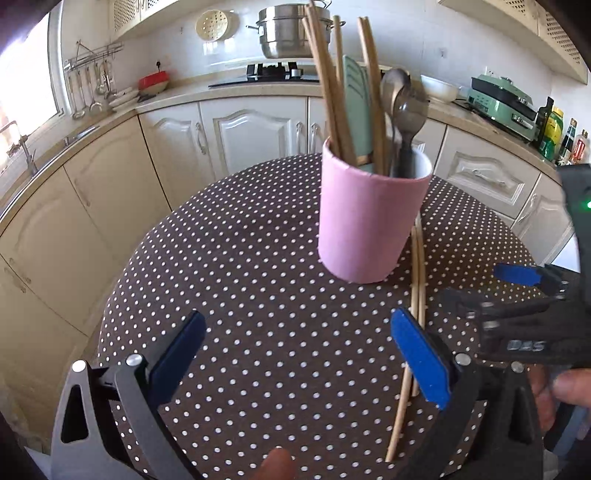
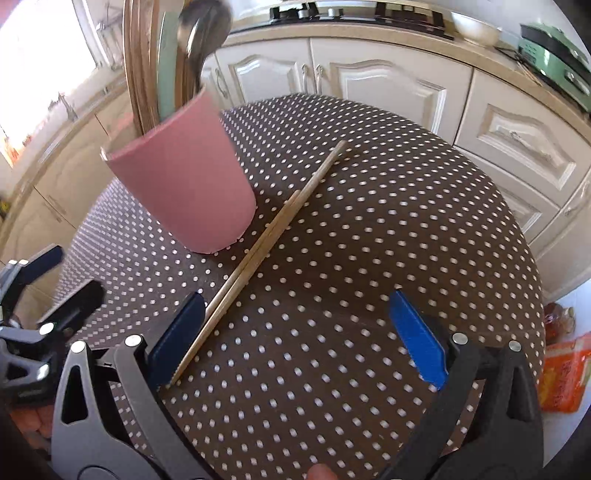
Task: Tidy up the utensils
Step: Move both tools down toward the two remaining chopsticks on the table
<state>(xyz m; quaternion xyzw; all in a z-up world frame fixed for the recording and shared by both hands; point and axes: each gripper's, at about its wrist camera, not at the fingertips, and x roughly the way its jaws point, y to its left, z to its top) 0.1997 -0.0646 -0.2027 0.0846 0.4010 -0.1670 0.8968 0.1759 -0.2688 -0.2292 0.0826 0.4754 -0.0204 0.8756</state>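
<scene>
A pink cup stands on the dotted round table, holding several wooden chopsticks and metal spoons. Two loose chopsticks lie side by side on the cloth just right of the cup. My left gripper hovers open in front of the cup with nothing between its blue pads. My right gripper is open too, its left pad touching or just above the near ends of the loose chopsticks. In the left wrist view the right gripper shows at the right edge.
Cream kitchen cabinets curve behind the table, with a hob and steel pot on the counter, a green appliance and bottles at right. An orange packet lies off the table's right side.
</scene>
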